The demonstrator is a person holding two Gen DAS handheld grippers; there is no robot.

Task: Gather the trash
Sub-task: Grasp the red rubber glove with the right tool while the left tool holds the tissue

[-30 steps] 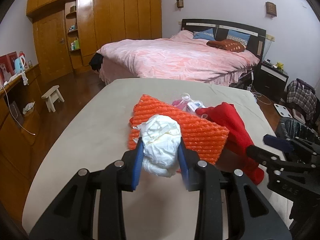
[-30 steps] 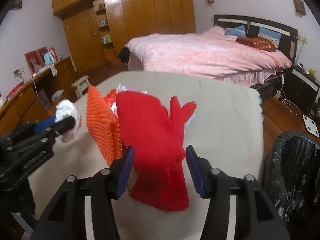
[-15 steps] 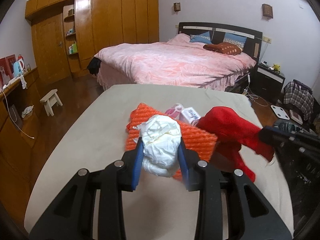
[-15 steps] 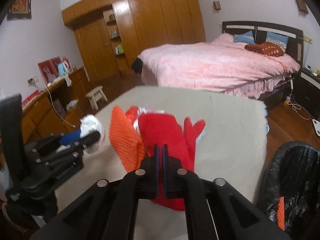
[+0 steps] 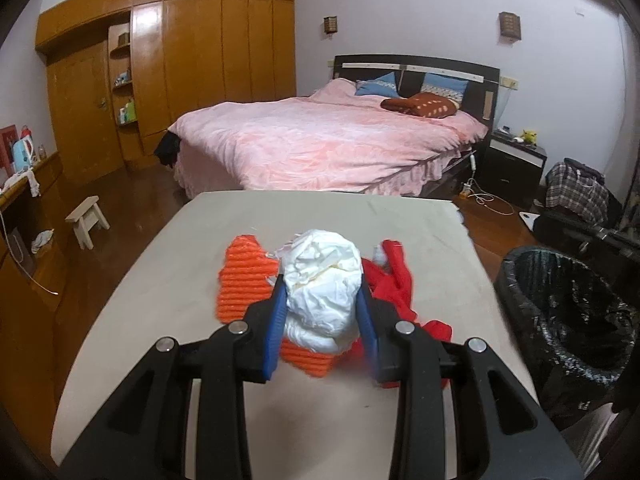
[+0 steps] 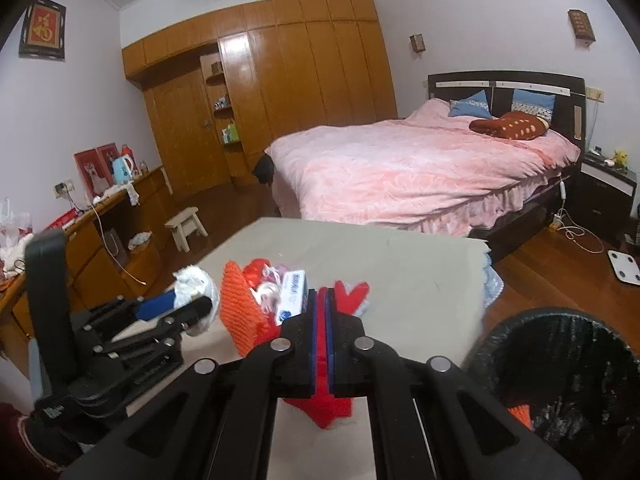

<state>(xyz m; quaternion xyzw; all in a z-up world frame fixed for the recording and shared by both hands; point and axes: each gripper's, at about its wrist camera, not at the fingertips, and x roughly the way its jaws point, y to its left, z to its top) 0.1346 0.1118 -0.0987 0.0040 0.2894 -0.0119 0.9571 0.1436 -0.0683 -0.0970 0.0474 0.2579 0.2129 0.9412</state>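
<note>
My left gripper (image 5: 322, 300) is shut on a crumpled white paper wad (image 5: 324, 264), held above the beige table (image 5: 160, 300). The right wrist view shows that same left gripper (image 6: 192, 304) and wad (image 6: 196, 280) at the left. My right gripper (image 6: 321, 294) is shut on a red glove (image 6: 320, 408), which hangs below the pads with its fingers sticking up beyond them. The red glove (image 5: 394, 280) shows just right of the wad. A bin lined with a black bag (image 5: 520, 300) (image 6: 500, 332) stands at the table's right.
An orange knitted piece (image 5: 244, 276) (image 6: 240, 312) lies on the table with a small tissue pack (image 6: 294, 294) and pink bits beside it. Something orange (image 6: 520, 414) lies in the bin. A pink bed (image 5: 320, 148), wooden wardrobe, small stool (image 5: 86, 220) and side desk surround the table.
The right gripper's jaws closed on the red glove and lifted it off the table. The left gripper rose with the wad and swung right, bringing the bin into view.
</note>
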